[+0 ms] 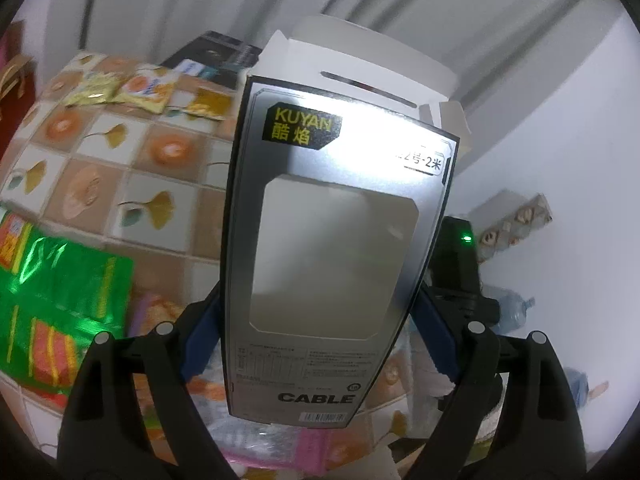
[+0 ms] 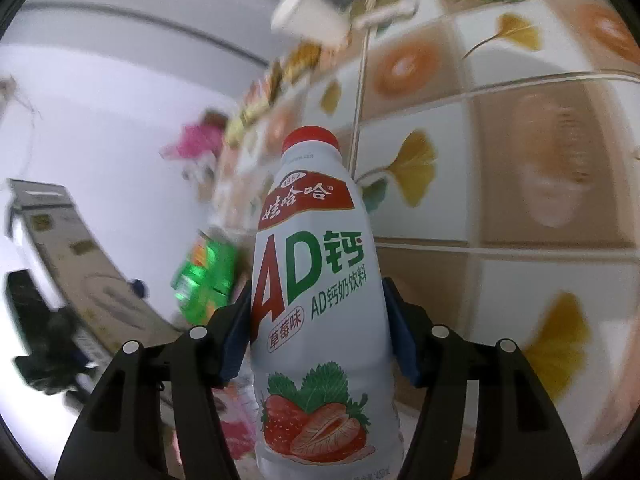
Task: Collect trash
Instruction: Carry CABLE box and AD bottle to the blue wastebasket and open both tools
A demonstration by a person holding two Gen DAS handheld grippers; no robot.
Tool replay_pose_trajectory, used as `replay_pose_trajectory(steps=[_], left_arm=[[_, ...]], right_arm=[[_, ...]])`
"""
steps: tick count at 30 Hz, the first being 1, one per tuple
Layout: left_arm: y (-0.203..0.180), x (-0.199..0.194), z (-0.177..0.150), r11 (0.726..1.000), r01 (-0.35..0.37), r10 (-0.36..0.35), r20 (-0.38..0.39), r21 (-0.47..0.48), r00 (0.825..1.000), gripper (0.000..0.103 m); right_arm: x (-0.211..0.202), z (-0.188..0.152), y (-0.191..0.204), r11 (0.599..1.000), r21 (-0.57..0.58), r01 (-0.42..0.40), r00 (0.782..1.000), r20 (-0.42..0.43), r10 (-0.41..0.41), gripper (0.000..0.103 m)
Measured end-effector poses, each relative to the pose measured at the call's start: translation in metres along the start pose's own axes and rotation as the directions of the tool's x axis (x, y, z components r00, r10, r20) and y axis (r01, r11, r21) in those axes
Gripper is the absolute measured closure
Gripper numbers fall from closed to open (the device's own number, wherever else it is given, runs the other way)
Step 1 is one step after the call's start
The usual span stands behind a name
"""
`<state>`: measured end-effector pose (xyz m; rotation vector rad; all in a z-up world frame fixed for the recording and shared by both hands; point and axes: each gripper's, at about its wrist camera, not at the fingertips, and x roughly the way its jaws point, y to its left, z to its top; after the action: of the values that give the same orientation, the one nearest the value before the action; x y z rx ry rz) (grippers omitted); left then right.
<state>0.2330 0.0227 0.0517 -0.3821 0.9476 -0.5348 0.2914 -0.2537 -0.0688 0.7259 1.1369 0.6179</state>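
Blue-padded left fingers [image 1: 204, 340] clamp the cable box [image 1: 336, 248]; right fingers [image 2: 236, 328] hold the drink bottle [image 2: 316, 300] above the tiled counter [image 2: 500, 200]. With that grip loosening slightly, the smooth bottle could slip.

White drink bottle [image 2: 316, 300] with red cap, strawberry print and "AD" lettering clamped between blue pads of right gripper [image 2: 320, 332]; cap pointed away from camera. Tablecloth [image 2: 500, 184] patterned with ginkgo leaves and orange circles seen behind. Green packet [image 2: 204, 276] blurred at left of bottle. White paper cup [image 2: 308, 20] lying on its side, seen at top. Carton [image 2: 80, 256] seen at left.
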Motion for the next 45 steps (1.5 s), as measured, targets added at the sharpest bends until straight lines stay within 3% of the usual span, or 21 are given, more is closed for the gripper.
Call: replay_pose_trajectory(steps=[3, 5, 10, 13, 19, 23, 28, 31, 33, 36, 39, 43, 45], left_arm=[[-0.031, 0.016, 0.004, 0.998, 0.035, -0.034, -0.033, 0.055, 0.999, 0.021], [-0.062, 0.037, 0.006, 0.992, 0.071, -0.063, -0.075, 0.109, 0.995, 0.021], [-0.138, 0.103, -0.002, 0.964, 0.147, -0.101, -0.209, 0.221, 0.973, 0.021], [-0.186, 0.156, -0.014, 0.941, 0.198, -0.109, -0.309, 0.273, 0.945, 0.021], [-0.254, 0.275, -0.053, 0.920, 0.281, -0.107, -0.514, 0.274, 0.851, 0.021], [-0.273, 0.351, -0.078, 0.925, 0.261, -0.044, -0.605, 0.277, 0.795, 0.021], [-0.294, 0.439, -0.094, 0.935, 0.190, 0.054, -0.650, 0.300, 0.758, 0.020], [-0.307, 0.488, -0.093, 0.948, 0.172, 0.046, -0.649, 0.268, 0.759, 0.015], [-0.307, 0.509, -0.100, 0.948, 0.141, 0.081, -0.644, 0.286, 0.761, 0.014], [-0.302, 0.519, -0.115, 0.951, 0.114, 0.106, -0.651, 0.286, 0.752, 0.014], [-0.310, 0.513, -0.122, 0.943, 0.165, 0.071, -0.659, 0.289, 0.749, 0.014], [-0.307, 0.476, -0.109, 0.927, 0.195, 0.051, -0.625, 0.319, 0.779, 0.014], [-0.305, 0.447, -0.096, 0.919, 0.207, 0.035, -0.590, 0.337, 0.806, 0.014]], right_arm=[[-0.056, -0.014, -0.016, 0.999, 0.032, -0.031, 0.992, 0.123, 0.027, 0.044], [-0.093, -0.030, -0.030, 0.998, 0.055, -0.012, 0.977, 0.213, 0.000, 0.044], [-0.182, -0.081, -0.080, 0.981, 0.171, 0.097, 0.909, 0.386, -0.157, 0.044], [-0.220, -0.114, -0.123, 0.955, 0.277, 0.109, 0.868, 0.441, -0.227, 0.044], [-0.261, -0.169, -0.215, 0.865, 0.495, 0.077, 0.827, 0.453, -0.333, 0.044], [-0.273, -0.186, -0.276, 0.791, 0.609, 0.059, 0.813, 0.430, -0.392, 0.044], [-0.274, -0.164, -0.349, 0.702, 0.711, 0.034, 0.796, 0.406, -0.450, 0.043], [-0.276, -0.141, -0.385, 0.682, 0.730, 0.049, 0.760, 0.416, -0.499, 0.039], [-0.271, -0.138, -0.406, 0.643, 0.764, 0.063, 0.754, 0.386, -0.532, 0.039], [-0.267, -0.146, -0.418, 0.606, 0.791, 0.090, 0.738, 0.356, -0.574, 0.039], [-0.267, -0.163, -0.411, 0.604, 0.787, 0.129, 0.720, 0.344, -0.603, 0.039], [-0.279, -0.184, -0.399, 0.603, 0.782, 0.157, 0.689, 0.351, -0.634, 0.039], [-0.287, -0.195, -0.387, 0.612, 0.773, 0.167, 0.671, 0.366, -0.645, 0.039]])
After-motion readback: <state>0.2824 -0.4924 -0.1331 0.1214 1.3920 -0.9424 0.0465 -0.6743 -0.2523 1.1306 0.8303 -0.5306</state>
